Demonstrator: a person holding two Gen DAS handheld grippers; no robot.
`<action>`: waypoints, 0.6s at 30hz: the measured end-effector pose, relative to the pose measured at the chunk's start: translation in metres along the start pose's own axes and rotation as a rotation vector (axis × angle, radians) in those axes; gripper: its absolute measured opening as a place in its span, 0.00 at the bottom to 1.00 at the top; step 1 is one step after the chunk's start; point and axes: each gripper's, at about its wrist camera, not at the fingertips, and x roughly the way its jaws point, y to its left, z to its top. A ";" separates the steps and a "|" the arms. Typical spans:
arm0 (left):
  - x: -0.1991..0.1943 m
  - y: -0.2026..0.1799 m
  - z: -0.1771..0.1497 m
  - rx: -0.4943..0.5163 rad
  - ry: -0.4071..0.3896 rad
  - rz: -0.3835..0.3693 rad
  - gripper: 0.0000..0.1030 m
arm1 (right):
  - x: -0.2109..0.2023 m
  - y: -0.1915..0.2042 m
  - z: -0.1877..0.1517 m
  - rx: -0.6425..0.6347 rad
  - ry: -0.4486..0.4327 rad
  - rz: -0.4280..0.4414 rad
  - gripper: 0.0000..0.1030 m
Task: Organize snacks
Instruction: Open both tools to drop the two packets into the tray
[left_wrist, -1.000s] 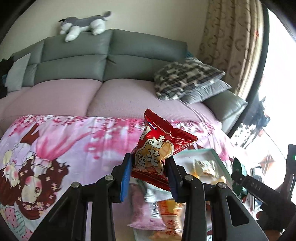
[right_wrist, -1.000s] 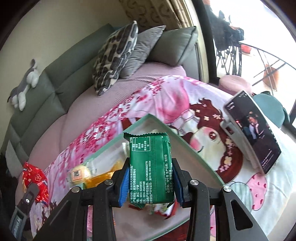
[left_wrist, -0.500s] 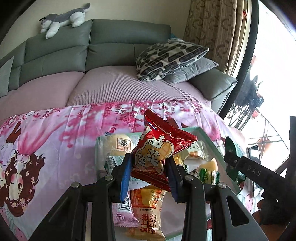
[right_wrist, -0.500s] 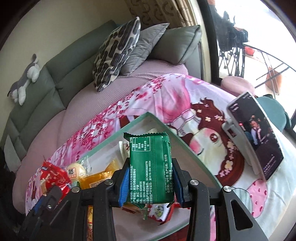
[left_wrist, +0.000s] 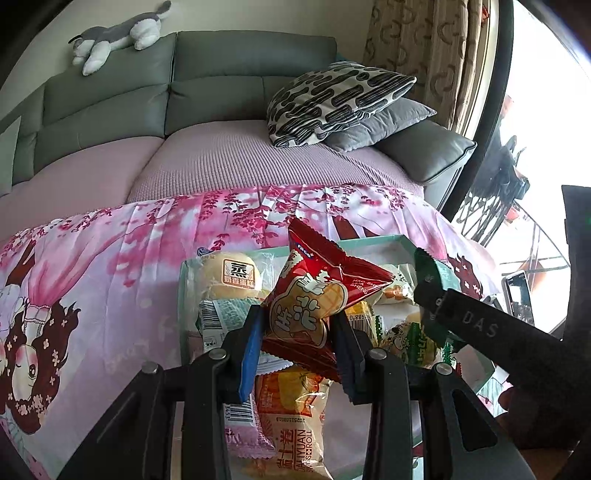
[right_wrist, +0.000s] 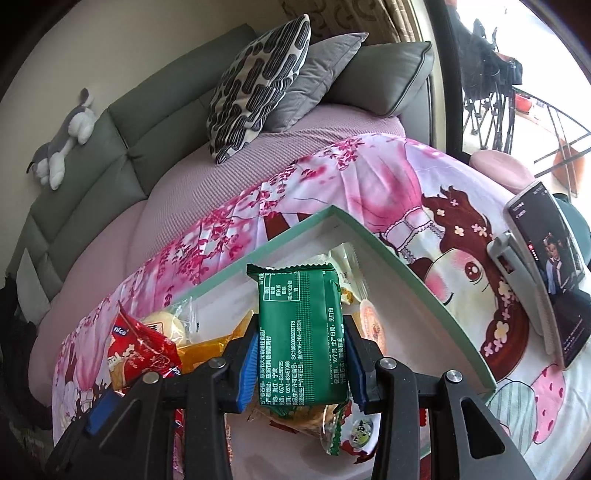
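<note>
My left gripper (left_wrist: 297, 350) is shut on a red snack packet (left_wrist: 314, 295) and holds it above a pale green tray (left_wrist: 373, 242) full of snacks. The red packet (right_wrist: 142, 349) also shows at the lower left of the right wrist view. My right gripper (right_wrist: 301, 356) is shut on a green packet (right_wrist: 301, 332), upright over the same tray (right_wrist: 417, 273). In the tray lie a wrapped bun (left_wrist: 231, 278), a yellow roll packet (left_wrist: 291, 424) and several other packets. The right gripper's arm (left_wrist: 487, 332) crosses the right side of the left wrist view.
The tray rests on a pink cartoon-print cloth (left_wrist: 92, 266) over a table. A phone on a stand (right_wrist: 550, 273) sits right of the tray. Behind are a grey sofa (left_wrist: 221, 85), patterned cushions (left_wrist: 332, 99) and a plush dog (left_wrist: 118, 33).
Both grippers have come down and forward over the tray with their packets still held. The tray's snacks have come into the left wrist view, and the red packet now appears nearer in the right wrist view.
</note>
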 end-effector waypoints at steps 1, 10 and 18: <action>0.001 0.000 0.000 0.001 0.001 0.000 0.37 | 0.001 0.001 0.000 -0.002 0.001 0.001 0.42; 0.005 -0.003 -0.001 0.015 0.006 -0.002 0.37 | 0.003 0.006 -0.002 -0.021 0.011 0.023 0.44; 0.009 -0.006 -0.003 0.026 0.015 -0.008 0.37 | 0.006 0.006 -0.003 -0.019 0.027 0.033 0.44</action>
